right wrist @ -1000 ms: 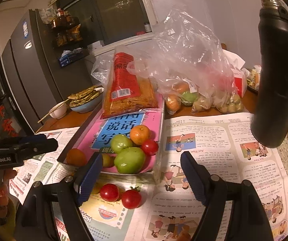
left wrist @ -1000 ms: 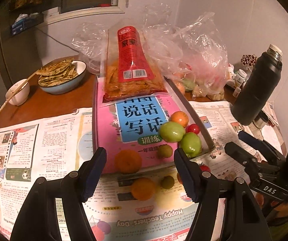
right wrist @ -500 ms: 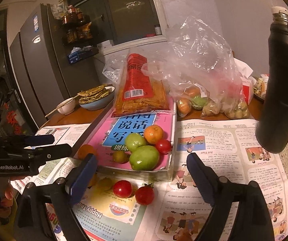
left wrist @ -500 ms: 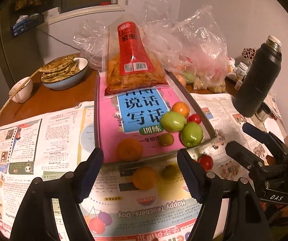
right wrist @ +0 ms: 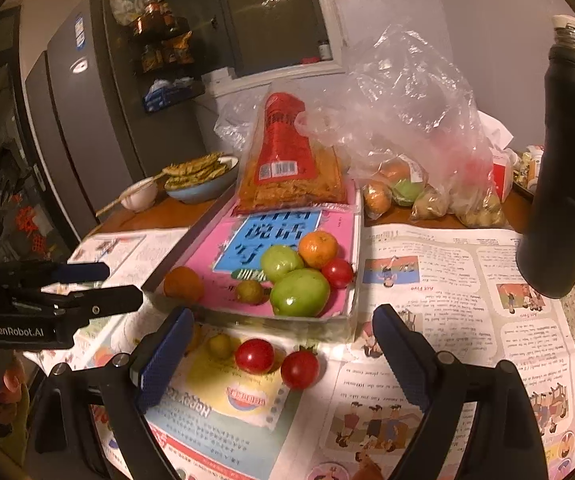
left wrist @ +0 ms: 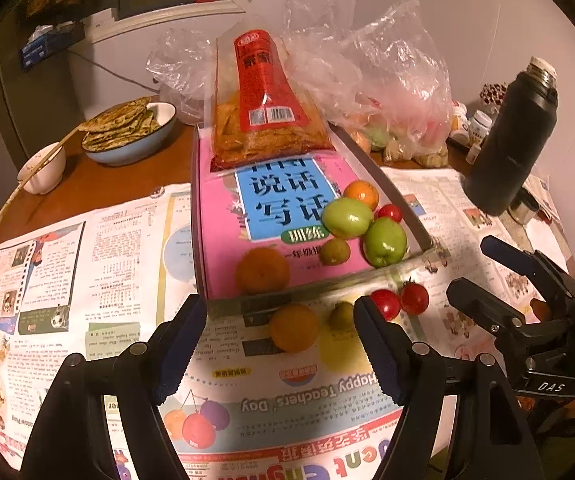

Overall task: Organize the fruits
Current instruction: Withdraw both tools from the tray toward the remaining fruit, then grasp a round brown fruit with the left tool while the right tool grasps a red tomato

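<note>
A clear tray [left wrist: 319,286] lined with a pink book holds two green fruits [left wrist: 347,218], two oranges [left wrist: 262,270], a red tomato [left wrist: 389,213] and a small green fruit [left wrist: 334,251]. On the newspaper in front of it lie an orange [left wrist: 293,328], a small green fruit [left wrist: 341,315] and two red tomatoes [right wrist: 254,356]. My left gripper [left wrist: 275,340] is open and empty, just short of the loose orange. My right gripper [right wrist: 279,354] is open and empty, with the two tomatoes between its fingers' line. Each gripper shows in the other's view.
A snack bag [left wrist: 265,112] leans on the tray's back. Plastic bags of fruit [right wrist: 407,160] stand behind. A black thermos [right wrist: 563,168] stands at the right. A bowl of flatbread [left wrist: 127,132] and a small white bowl [left wrist: 43,166] sit at the back left.
Both grippers have pulled back and risen a little, so the tray and the loose fruit look farther off. The loose tomatoes now show in the left wrist view. Both grippers stay open.
</note>
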